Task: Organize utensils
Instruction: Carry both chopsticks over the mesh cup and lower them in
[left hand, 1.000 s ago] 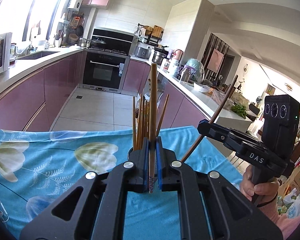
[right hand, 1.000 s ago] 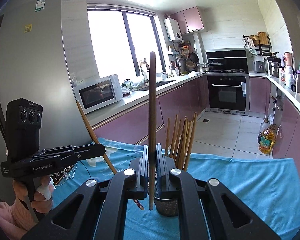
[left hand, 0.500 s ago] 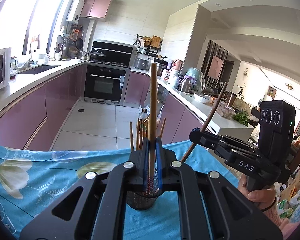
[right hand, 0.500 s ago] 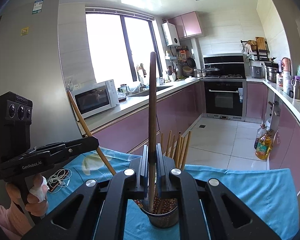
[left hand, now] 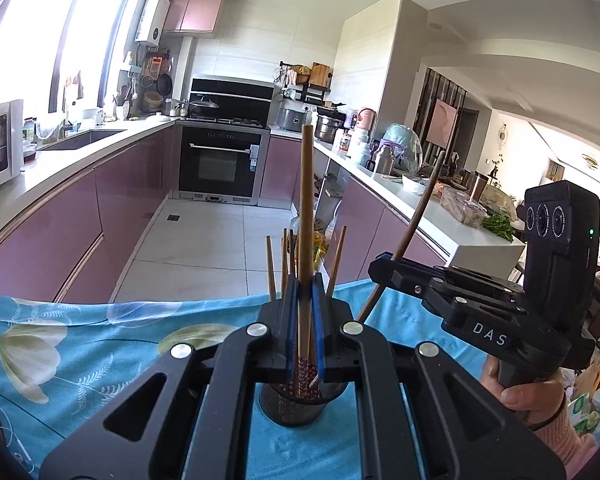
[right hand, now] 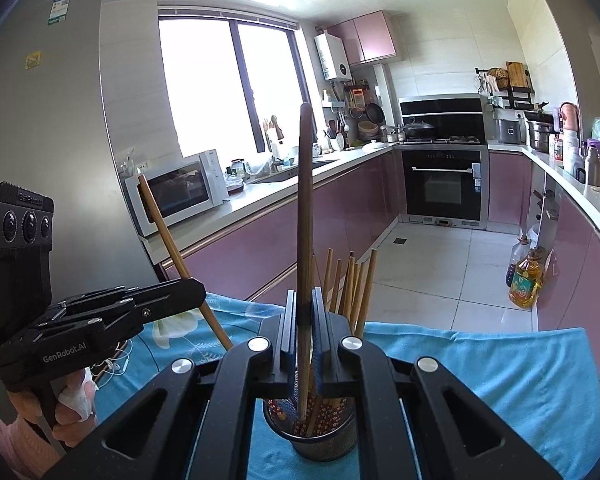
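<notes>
So the whole setup sits on a table covered with a bright turquoise cloth (left hand: pixel 204 320) printed with big pale tulip-type flowers and feathery leaves; the print shows mostly on the left part, and the right part (right hand: pixel 480 364) looks plain blue. Sitting right on the cloth is a dark mesh utensil holder (right hand: pixel 320 440), upright, with a bunch of wooden chopsticks (right hand: pixel 356 284) sticking out of it and fanning a bit. Near the left edge there's a tangle of white earphone cable (right hand: pixel 114 362) lying on the fabric. Past the far edge the cloth drops off and you just see pale floor tiles (left hand: pixel 204 240).
</notes>
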A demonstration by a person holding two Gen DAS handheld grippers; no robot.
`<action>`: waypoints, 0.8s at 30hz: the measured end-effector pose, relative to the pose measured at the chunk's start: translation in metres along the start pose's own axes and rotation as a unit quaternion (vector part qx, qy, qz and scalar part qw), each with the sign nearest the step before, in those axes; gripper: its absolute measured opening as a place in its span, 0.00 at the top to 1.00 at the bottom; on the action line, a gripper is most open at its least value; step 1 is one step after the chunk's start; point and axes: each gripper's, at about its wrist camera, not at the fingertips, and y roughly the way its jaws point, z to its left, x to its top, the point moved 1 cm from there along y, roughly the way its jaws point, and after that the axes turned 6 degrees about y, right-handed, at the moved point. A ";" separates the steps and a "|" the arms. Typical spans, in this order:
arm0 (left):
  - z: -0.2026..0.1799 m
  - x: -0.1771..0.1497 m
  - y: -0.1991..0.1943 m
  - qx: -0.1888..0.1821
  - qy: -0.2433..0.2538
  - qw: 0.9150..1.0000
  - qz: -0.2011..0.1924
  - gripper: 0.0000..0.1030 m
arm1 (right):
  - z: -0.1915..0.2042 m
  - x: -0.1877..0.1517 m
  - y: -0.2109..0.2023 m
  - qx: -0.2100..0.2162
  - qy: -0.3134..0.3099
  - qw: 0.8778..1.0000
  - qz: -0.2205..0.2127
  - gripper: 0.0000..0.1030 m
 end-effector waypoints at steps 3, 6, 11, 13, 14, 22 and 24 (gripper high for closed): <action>-0.001 -0.002 0.006 0.000 0.000 1.000 0.007 0.93 | -0.001 -0.003 0.004 -0.003 0.003 1.000 0.005 0.94; -0.001 -0.004 0.012 0.002 0.004 1.000 0.015 0.93 | -0.002 -0.005 0.008 -0.005 0.005 1.000 0.012 0.94; -0.005 -0.010 0.018 0.002 0.006 1.000 0.024 0.93 | -0.005 -0.009 0.015 -0.007 0.006 1.000 0.021 0.94; -0.006 -0.011 0.020 0.002 0.006 1.000 0.027 0.93 | -0.005 -0.010 0.016 -0.008 0.006 1.000 0.024 0.94; -0.006 -0.012 0.021 0.002 0.006 1.000 0.029 0.93 | -0.005 -0.010 0.017 -0.008 0.007 1.000 0.025 0.94; -0.002 -0.017 0.028 0.004 0.005 0.999 0.039 0.93 | -0.006 -0.014 0.021 -0.012 0.004 0.999 0.032 0.94; 0.000 -0.017 0.031 0.004 0.005 0.999 0.042 0.93 | -0.005 -0.015 0.022 -0.013 0.004 0.999 0.034 0.94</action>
